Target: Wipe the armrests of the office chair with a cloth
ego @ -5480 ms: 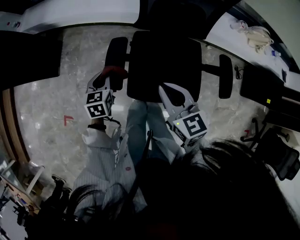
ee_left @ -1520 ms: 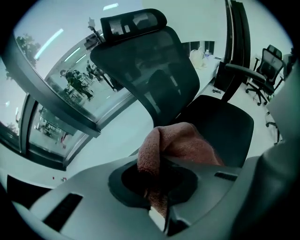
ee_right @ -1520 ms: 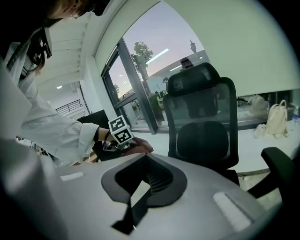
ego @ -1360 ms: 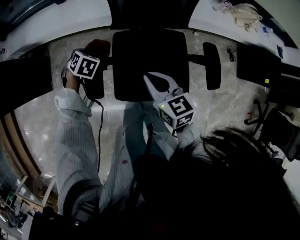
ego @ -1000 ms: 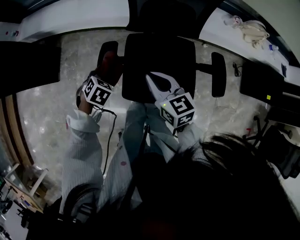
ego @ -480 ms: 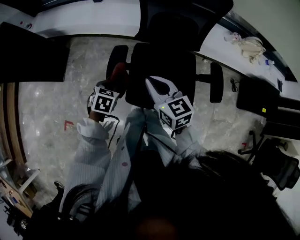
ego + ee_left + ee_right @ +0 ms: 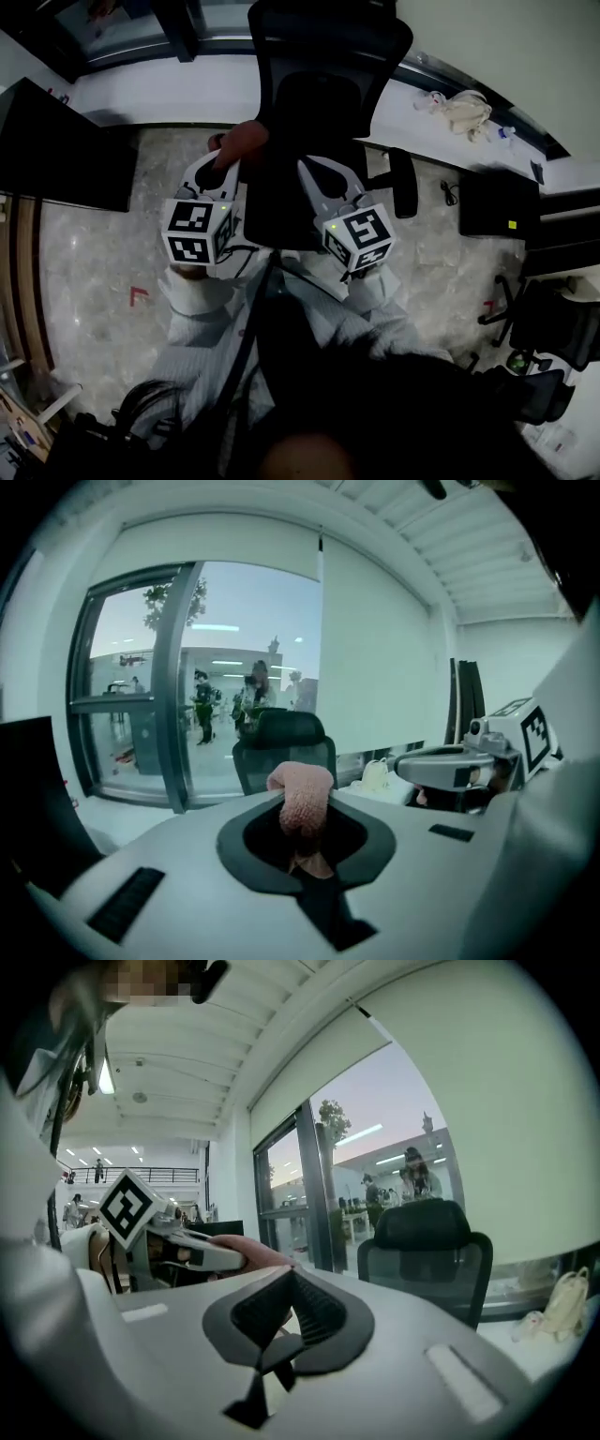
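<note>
Cloth, head view: a pinkish wad [image 7: 246, 142] sits at the tip of the left gripper [image 7: 223, 167], held at the left edge of the office chair [image 7: 323, 66], beside the seat.
Left gripper, head view: its marker cube faces the camera and its jaws point away, toward the chair's back.
Right gripper, head view: it [image 7: 314, 172] hangs over the dark seat, near the left gripper and clear of the cloth.
Armrest, head view: the one at the picture's right [image 7: 403, 183] is bare and apart from both grippers. The other is mostly hidden behind the cloth and the left gripper.
Jaws, left gripper view: they are closed on the cloth, with a folded lump standing up between the pads and a small end hanging below.
Surroundings, left gripper view: the chair stands beyond in front of a window [image 7: 141, 667], and the right gripper shows at the right edge.
Jaws, right gripper view: they are pressed together with nothing between them.
Surroundings, right gripper view: the left gripper with the cloth is at the left, the chair is ahead to the right, and a pale bag [image 7: 565, 1305] lies on the ledge.
</note>
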